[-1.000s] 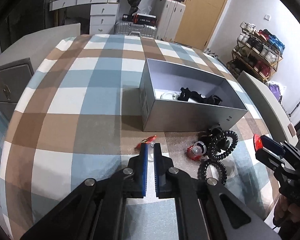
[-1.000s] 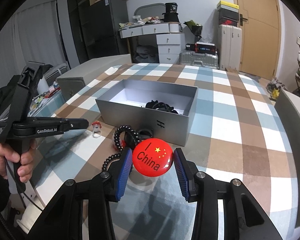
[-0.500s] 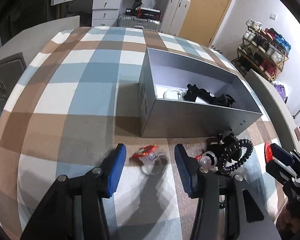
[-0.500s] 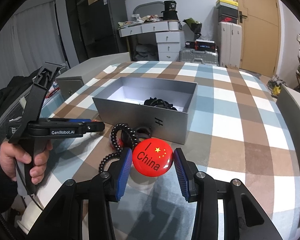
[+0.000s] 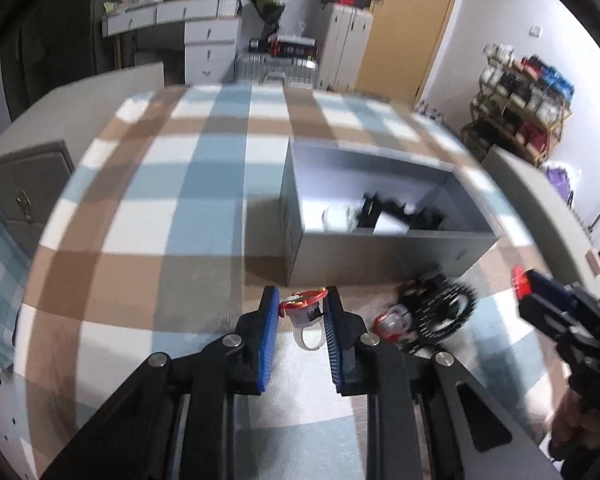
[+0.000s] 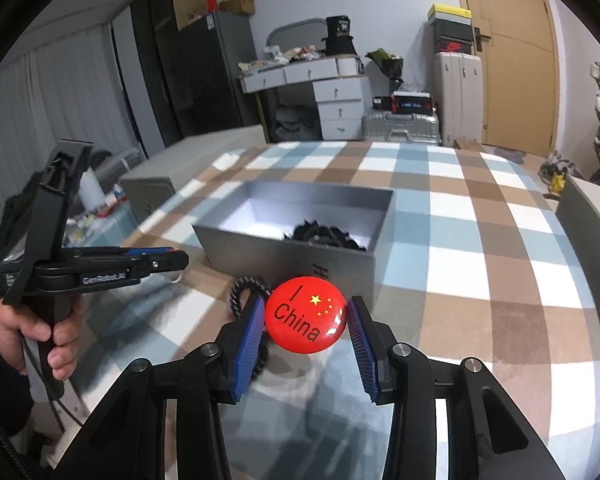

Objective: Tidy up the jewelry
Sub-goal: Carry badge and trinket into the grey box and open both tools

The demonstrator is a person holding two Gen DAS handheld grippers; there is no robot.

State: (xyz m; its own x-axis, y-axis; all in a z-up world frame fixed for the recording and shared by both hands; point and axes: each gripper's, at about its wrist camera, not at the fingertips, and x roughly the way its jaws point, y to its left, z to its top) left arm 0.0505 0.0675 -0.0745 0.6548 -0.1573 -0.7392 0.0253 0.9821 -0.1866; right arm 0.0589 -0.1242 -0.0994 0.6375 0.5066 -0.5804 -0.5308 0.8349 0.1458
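Observation:
My left gripper (image 5: 302, 312) is shut on a red-topped clear plastic ring (image 5: 306, 312) and holds it just in front of the grey box (image 5: 380, 248). The box holds black hair pieces (image 5: 400, 214) and a clear ring. My right gripper (image 6: 306, 320) is shut on a round red "I China" badge (image 6: 306, 314), held above the table in front of the box (image 6: 260, 244). The left gripper also shows in the right wrist view (image 6: 176, 258), and the right gripper in the left wrist view (image 5: 520, 284). Black bead bracelets (image 5: 440, 312) and another red ring (image 5: 392, 324) lie on the checked cloth.
The table has a brown, blue and white checked cloth (image 5: 160, 220). Grey cabinets stand at the left (image 5: 24, 184) and a grey edge at the right (image 5: 540, 208). Drawers, suitcases and a shoe rack fill the room behind.
My left gripper opened around the red-topped ring, then closed on it and lifted it. My right gripper kept hold of the badge and stayed nearly still.

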